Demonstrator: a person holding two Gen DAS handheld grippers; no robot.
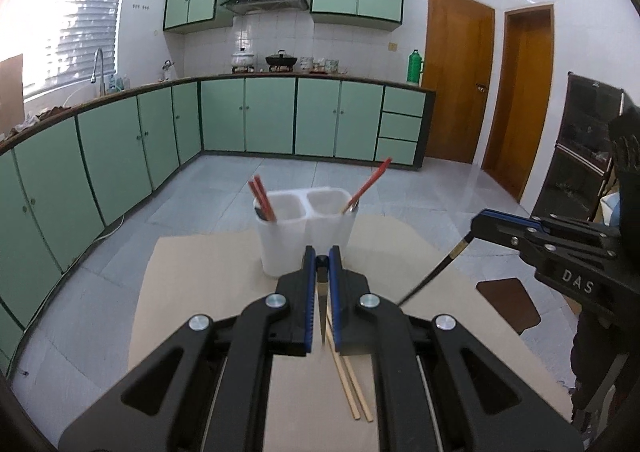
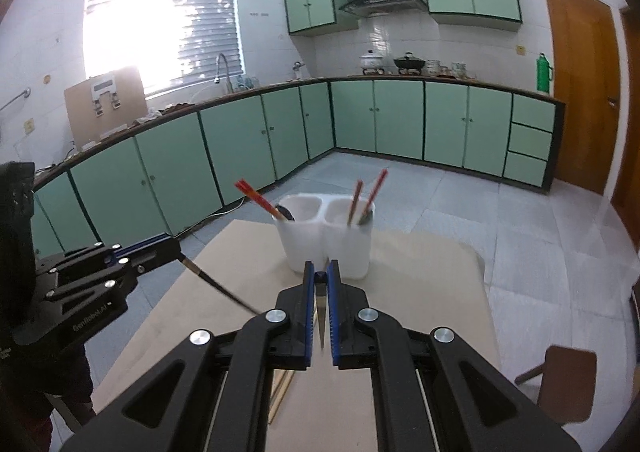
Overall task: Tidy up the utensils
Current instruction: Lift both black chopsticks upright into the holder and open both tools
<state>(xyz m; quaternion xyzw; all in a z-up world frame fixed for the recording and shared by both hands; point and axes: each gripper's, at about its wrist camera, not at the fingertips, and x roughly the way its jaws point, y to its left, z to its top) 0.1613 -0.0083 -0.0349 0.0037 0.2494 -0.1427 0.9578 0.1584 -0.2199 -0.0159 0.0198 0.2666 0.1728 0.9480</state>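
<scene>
Two tongs: left tongs (image 1: 322, 254) and right tongs (image 2: 321, 270) each clamp one dark chopstick.
Purpose: likely bound for white holder (image 1: 306, 230).
Tabletop (image 1: 208, 292): pale chopsticks (image 1: 352, 384) wait.

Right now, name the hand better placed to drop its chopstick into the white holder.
Right, but narrowly. The right gripper, jaws shut on a black chopstick, has the white holder dead ahead; the left gripper, likewise loaded, sees it slightly off-centre.
</scene>
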